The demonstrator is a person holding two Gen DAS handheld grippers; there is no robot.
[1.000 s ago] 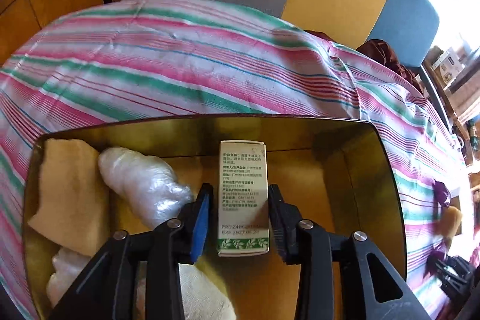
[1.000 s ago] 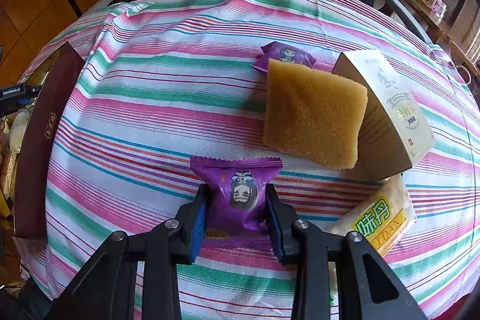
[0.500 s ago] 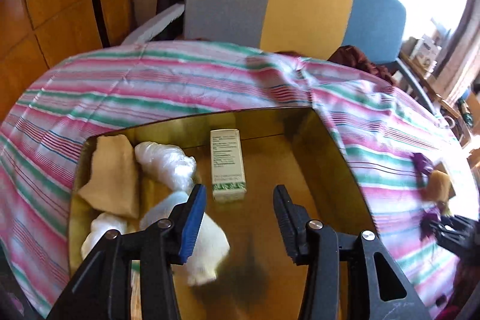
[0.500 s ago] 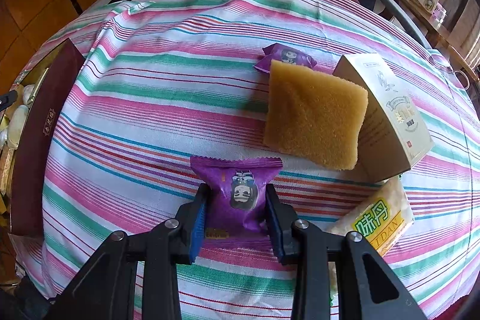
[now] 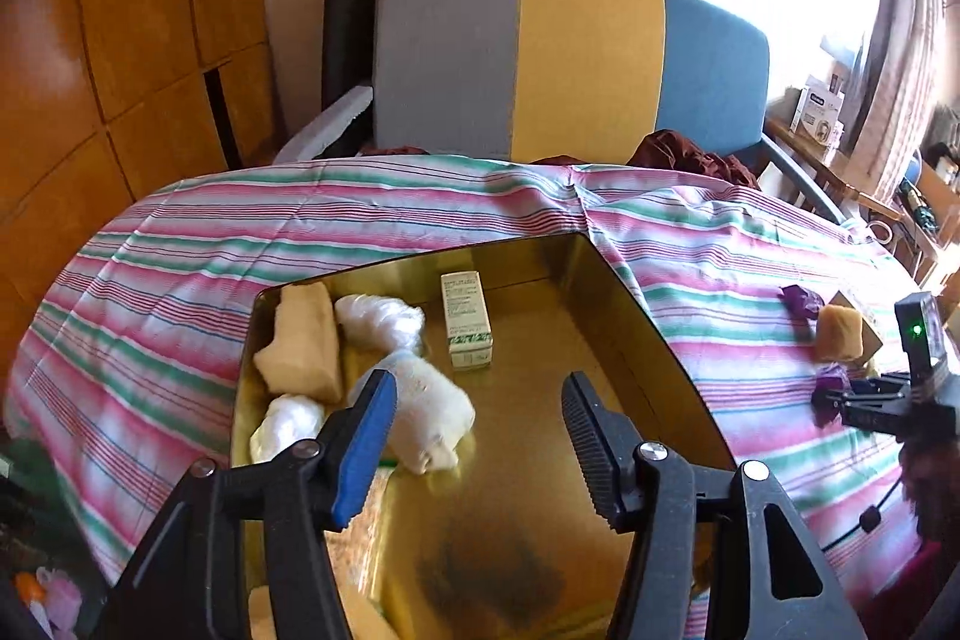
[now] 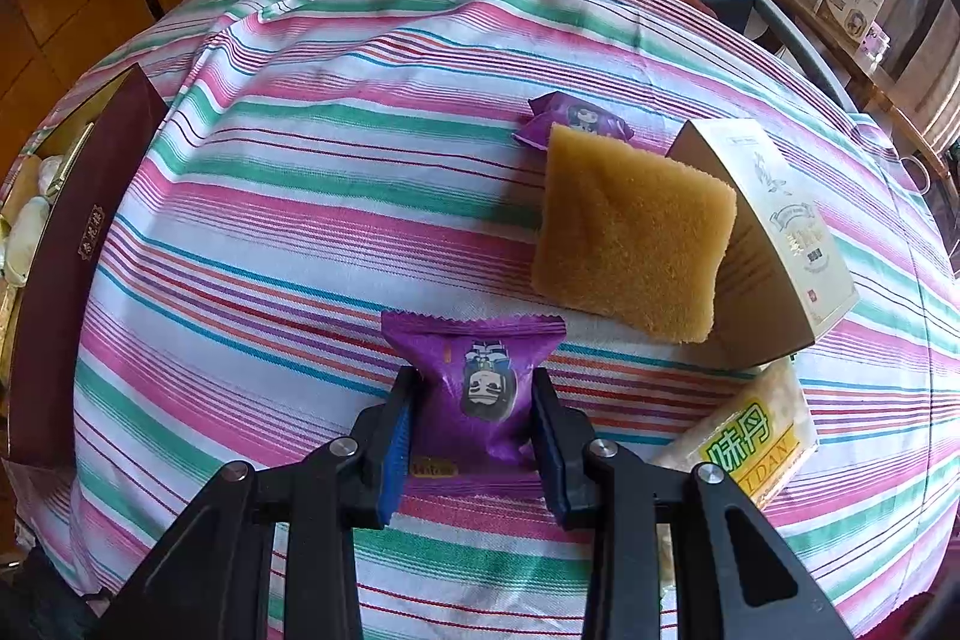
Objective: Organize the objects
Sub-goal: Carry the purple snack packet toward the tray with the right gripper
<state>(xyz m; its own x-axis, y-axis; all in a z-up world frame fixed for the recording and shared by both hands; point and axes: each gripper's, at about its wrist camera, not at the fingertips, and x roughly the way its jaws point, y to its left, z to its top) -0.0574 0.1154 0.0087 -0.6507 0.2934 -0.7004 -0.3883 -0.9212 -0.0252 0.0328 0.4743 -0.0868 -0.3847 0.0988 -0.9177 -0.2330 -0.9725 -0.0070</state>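
Beside the "IDAN" packet (image 6: 750, 445), right gripper (image 6: 474, 421) clamps a purple, perhaps cartoon-printed, sachet (image 6: 477, 382).

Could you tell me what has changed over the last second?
The left gripper has let go of the small white box, left lying in the gold tray; its jaws have just been opening, empty, as it drew back and up. The right gripper stays shut on the purple snack packet.

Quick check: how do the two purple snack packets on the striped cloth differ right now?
The near purple packet sits clamped between the right gripper pads; the far purple packet lies free. The near purple packet shows fully, while the far purple packet is partly hidden behind the yellow sponge. Both share the same purple wrapper and cartoon face.
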